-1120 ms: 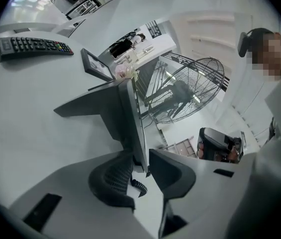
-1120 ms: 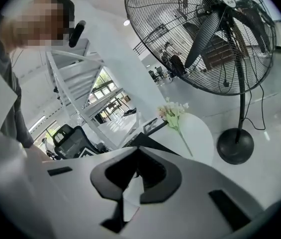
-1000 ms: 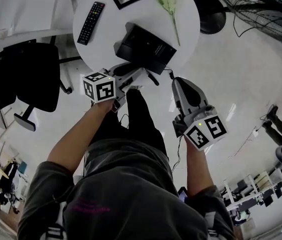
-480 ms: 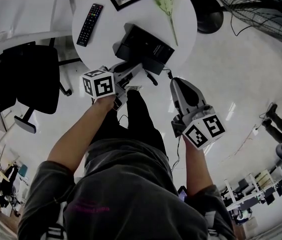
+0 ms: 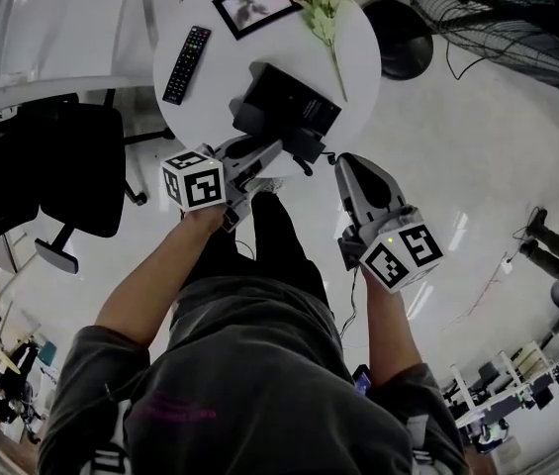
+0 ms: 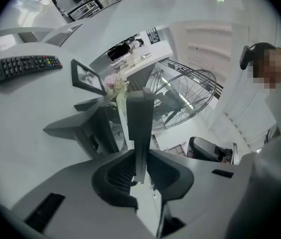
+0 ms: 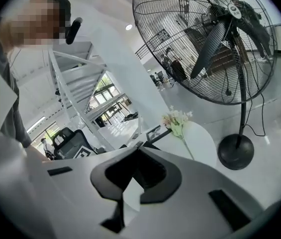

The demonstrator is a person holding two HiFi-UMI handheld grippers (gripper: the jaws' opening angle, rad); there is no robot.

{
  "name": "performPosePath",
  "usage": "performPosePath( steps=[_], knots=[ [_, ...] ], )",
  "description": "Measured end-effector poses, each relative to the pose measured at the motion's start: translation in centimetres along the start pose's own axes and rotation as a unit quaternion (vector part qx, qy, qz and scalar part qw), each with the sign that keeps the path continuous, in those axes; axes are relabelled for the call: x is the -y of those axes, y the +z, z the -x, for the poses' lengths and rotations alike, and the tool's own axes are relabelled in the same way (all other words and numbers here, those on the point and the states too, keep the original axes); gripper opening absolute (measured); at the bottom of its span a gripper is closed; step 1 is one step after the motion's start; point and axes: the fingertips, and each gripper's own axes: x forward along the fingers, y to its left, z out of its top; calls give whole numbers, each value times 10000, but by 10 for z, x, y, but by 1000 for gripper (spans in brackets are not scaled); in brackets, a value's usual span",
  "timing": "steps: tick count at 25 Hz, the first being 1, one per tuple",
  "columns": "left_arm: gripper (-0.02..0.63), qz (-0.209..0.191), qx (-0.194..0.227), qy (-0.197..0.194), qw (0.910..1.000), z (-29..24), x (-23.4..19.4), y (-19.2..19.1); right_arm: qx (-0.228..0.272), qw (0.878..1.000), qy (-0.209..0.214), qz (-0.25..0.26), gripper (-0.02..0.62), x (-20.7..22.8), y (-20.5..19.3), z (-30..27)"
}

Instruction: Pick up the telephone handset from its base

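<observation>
The black telephone base (image 5: 284,102) sits on the round white table (image 5: 210,87). In the left gripper view the base (image 6: 80,128) lies left of the jaws. My left gripper (image 5: 281,146) reaches over the table's near edge, its jaws closing on the dark handset (image 5: 304,146). There the handset (image 6: 140,123) stands upright between the pads of the left gripper (image 6: 140,158), pressed from both sides and above the base. My right gripper (image 5: 343,166) hovers off the table's near right edge. In its own view the right gripper (image 7: 137,151) has its jaws together with nothing in them.
On the table lie a remote (image 5: 187,63), a picture frame (image 5: 254,1) and a flower stem (image 5: 324,3). A standing fan (image 7: 215,39) with its round foot (image 5: 403,38) is beyond the table. A black office chair (image 5: 81,166) stands left.
The left gripper's jaws have come in onto the handset and risen with it, away from the base. The right gripper has edged up slightly.
</observation>
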Motion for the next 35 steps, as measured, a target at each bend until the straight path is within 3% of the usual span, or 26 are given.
performPosePath(
  steps=[6,14,26,35],
  knots=[
    [80,-565,98,-339,9978,28,45,34,316,9994,-12,170,20,-21,28,5],
    [80,-1315,245,-702,9885,72,105,85,761,9962,-180,378,20,-52,62,17],
    [80,-2192,731,-1413,9626,158,184,148,1428,9851,-445,846,20,-122,112,37],
    [80,-2538,1001,-1846,9442,216,218,176,1784,9771,-424,1079,20,-172,132,36]
  ],
)
